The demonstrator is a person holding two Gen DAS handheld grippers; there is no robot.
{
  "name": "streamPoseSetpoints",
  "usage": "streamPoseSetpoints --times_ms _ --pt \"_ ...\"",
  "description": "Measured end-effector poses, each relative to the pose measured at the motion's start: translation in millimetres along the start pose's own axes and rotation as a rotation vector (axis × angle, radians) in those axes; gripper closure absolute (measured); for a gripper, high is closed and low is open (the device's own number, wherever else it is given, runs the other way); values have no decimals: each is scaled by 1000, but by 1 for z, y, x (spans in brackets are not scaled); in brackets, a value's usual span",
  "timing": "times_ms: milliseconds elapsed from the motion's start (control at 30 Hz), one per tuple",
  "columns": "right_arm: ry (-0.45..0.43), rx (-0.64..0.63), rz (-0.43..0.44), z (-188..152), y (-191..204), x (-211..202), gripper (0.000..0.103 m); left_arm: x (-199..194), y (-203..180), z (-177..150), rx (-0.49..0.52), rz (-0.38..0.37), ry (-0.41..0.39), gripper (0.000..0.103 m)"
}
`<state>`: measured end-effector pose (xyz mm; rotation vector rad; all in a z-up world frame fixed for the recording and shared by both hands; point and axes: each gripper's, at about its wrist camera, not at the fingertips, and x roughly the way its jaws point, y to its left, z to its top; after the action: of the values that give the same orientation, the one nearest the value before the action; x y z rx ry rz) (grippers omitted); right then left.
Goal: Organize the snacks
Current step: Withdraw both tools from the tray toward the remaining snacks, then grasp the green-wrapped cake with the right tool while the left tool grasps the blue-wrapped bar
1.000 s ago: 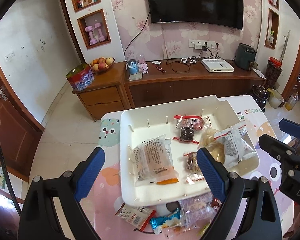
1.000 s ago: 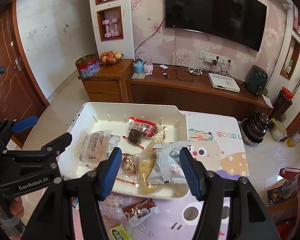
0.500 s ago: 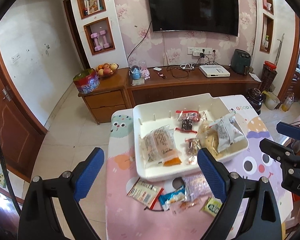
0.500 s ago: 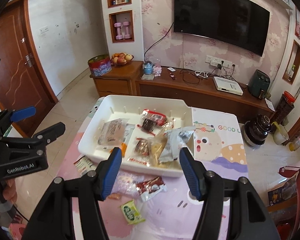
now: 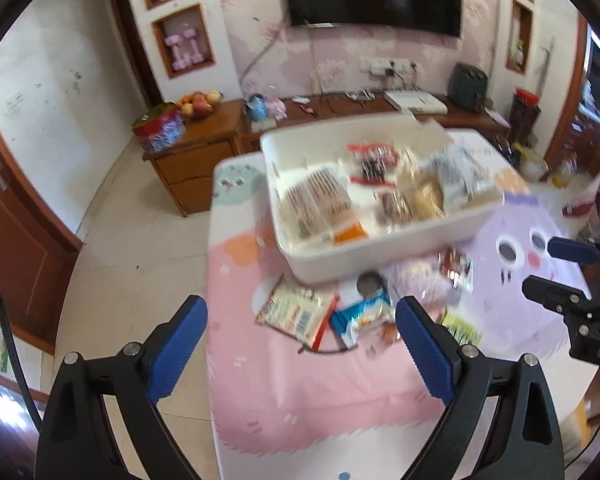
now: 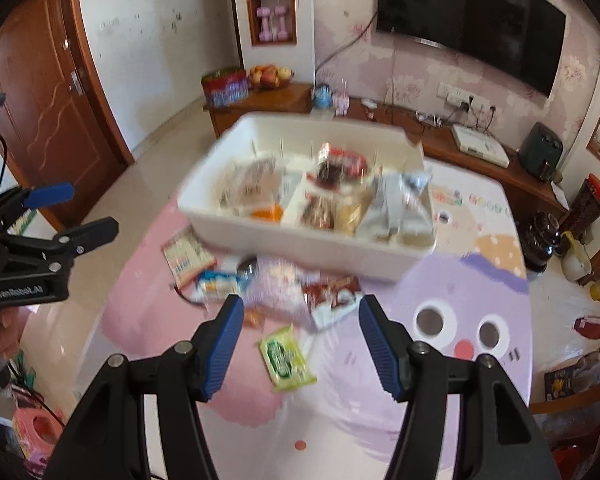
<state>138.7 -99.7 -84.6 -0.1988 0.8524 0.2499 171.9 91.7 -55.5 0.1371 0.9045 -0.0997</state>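
Both tongs [image 5: 300,338] [image 6: 300,338] gape; green packet [image 6: 287,358] lies lengthwise.

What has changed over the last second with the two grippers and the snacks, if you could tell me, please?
Both the left gripper and the right gripper have pulled back from the white tray, so the loose packets in front of it, such as the green packet, now show. Nothing was taken hold of or let go. Both grippers stayed open and empty, and the snacks in the tray look unmoved, though the pictures are blurred.
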Motion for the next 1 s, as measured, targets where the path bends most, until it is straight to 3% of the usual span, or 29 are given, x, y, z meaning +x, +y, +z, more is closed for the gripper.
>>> streamPoseSetpoints --times_ms 267,433,667,867,1000 --pt "168 27 24 -46 -4 66 43 56 -30 -26 219 -45 37 9" --pt "233 13 40 -64 0 98 43 99 -42 -28 273 -62 99 14" --pt "262 10 69 -72 3 123 43 143 -51 -25 298 -94 171 23" --pt "209 -50 44 -72 16 127 44 160 -66 -24 355 -112 193 32" --pt "174 -101 8 -74 23 127 61 166 -71 -22 357 -140 197 48"
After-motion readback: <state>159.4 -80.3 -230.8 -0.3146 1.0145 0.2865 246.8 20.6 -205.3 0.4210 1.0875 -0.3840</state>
